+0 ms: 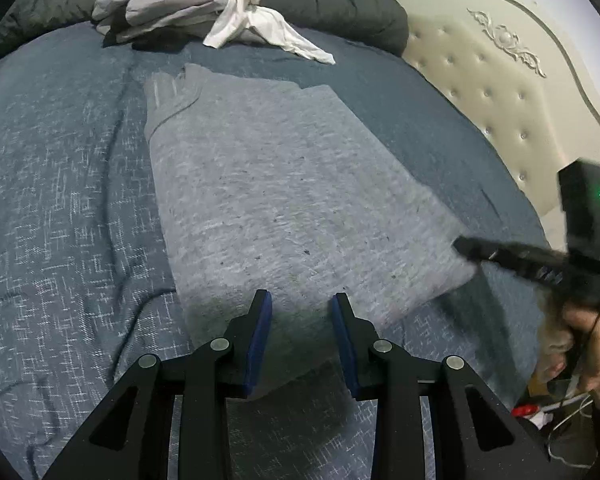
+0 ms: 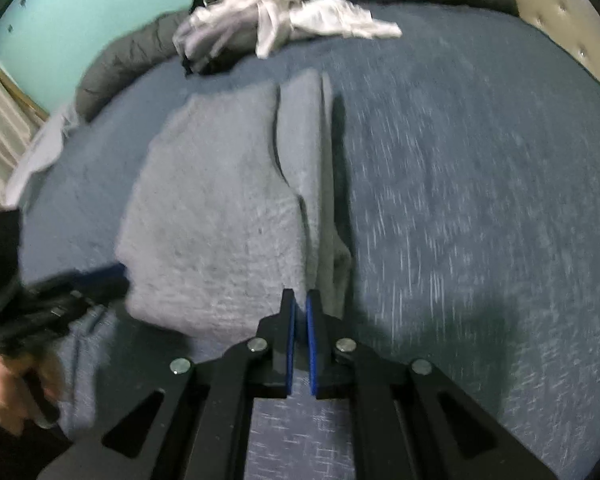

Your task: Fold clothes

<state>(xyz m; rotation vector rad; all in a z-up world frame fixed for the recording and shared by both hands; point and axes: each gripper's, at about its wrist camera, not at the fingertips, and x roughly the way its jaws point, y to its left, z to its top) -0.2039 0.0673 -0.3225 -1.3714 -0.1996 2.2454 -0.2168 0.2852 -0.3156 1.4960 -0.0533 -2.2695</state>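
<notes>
A grey knit garment (image 1: 268, 184) lies folded lengthwise on the blue bedspread (image 1: 60, 184); it also shows in the right wrist view (image 2: 220, 208). My left gripper (image 1: 302, 300) is open, its blue pads either side of the garment's near edge. My right gripper (image 2: 300, 298) is nearly closed at the garment's near right corner, where a layered fold edge lifts slightly; whether cloth sits between the pads I cannot tell. The right gripper also shows in the left wrist view (image 1: 466, 246) at the garment's right corner. The left gripper shows blurred in the right wrist view (image 2: 112, 276).
A pile of white, grey and black clothes (image 1: 180, 8) sits at the far side of the bed against a dark rolled duvet (image 1: 340, 4). A cream tufted headboard (image 1: 500, 92) stands at the right. Cables and small items (image 1: 556, 408) lie off the bed's right edge.
</notes>
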